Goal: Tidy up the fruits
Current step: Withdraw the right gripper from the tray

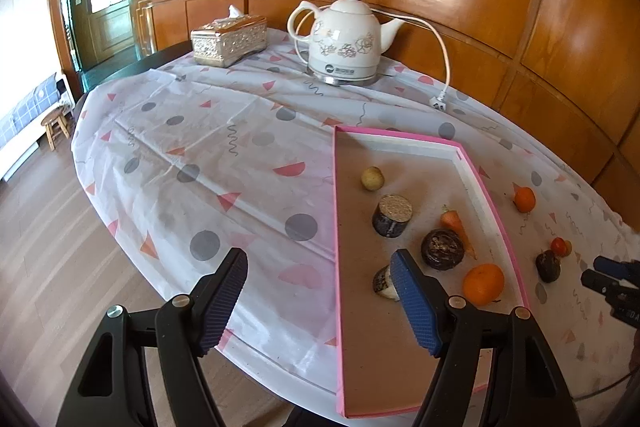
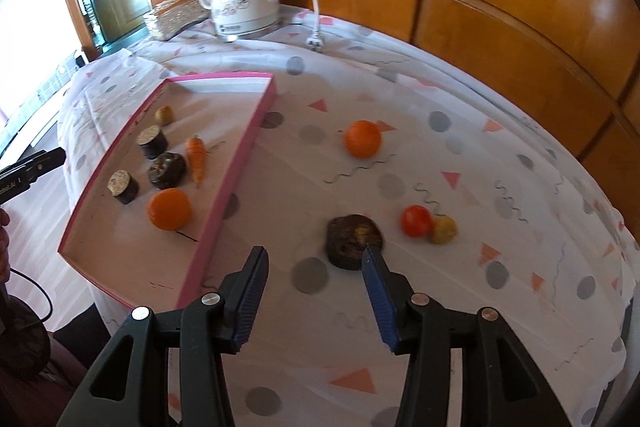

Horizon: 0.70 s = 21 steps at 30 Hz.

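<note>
On the patterned tablecloth (image 1: 208, 147), in the left wrist view, the pink-rimmed tray (image 1: 338, 227) lies to the right with six pieces already in it: a small yellowish fruit (image 1: 372, 178) at the far end, a dark cut cylinder (image 1: 392, 215), a carrot (image 1: 456, 225), a dark round piece (image 1: 442, 249), an orange (image 1: 483, 284) near, and another cut dark piece (image 1: 383, 282) partly behind a pad. The left gripper (image 1: 320, 301) hangs released and empty, jaws wide, over the tray's near left edge. Beyond the tray's right rim a small orange (image 1: 524, 199) sits loose on the cloth. A white kettle (image 1: 344, 39) and a tissue box (image 1: 229, 41) stand at the far side.

In the right wrist view, the right gripper (image 2: 316, 297) is also spread and holds nothing. Just beyond its right pad lies a flat dark piece (image 2: 354, 241), the closest loose item. To its right a red fruit (image 2: 417, 221) touches a small tan fruit (image 2: 443, 230); the loose orange (image 2: 362, 139) lies farther off.

The dark piece looks stiff, rough-skinned and light, so it should not slip; being low and flat, it is probably best pinched across its width, low on its sides. The red fruit seems smooth and softer, and would likely want a gentle squeeze across its middle.
</note>
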Available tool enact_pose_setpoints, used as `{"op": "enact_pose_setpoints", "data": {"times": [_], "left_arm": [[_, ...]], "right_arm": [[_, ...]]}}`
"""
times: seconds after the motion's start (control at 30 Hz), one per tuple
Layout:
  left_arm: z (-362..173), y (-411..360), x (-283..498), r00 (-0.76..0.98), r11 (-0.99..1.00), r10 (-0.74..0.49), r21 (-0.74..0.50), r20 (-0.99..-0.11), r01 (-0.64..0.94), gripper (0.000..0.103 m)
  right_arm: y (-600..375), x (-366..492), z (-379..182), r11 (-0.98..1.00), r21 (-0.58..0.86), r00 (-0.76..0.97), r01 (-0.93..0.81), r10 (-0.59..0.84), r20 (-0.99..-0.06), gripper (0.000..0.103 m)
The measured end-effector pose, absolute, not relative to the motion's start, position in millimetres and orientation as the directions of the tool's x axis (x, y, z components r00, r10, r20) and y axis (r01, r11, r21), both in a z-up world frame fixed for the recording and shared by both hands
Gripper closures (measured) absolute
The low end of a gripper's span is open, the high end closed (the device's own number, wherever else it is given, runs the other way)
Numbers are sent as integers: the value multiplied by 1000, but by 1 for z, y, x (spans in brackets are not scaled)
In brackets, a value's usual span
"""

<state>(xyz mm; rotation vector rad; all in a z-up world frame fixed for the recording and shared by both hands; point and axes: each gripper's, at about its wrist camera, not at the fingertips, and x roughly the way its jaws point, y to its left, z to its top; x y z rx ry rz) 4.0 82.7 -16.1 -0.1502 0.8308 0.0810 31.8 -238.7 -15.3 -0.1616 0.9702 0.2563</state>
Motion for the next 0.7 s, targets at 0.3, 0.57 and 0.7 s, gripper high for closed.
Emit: {"op": "enact_pose_setpoints", "data": {"times": [0.3, 0.57, 0.7], "left_arm": [[-15, 72, 5, 671, 992, 4, -84, -742, -99, 29], [-16, 62, 6, 667, 995, -5, -72, -745, -72, 29], [-16, 58, 7, 665, 996, -10, -68, -747, -61, 29]], "right_arm": [[-273, 27, -14, 974, -53, 554, -219, 79, -829, 54], [-305, 23, -14, 987, -69, 562, -147, 25, -827, 54], [-323, 22, -13, 991, -81, 563, -105, -8, -826, 54]]}}
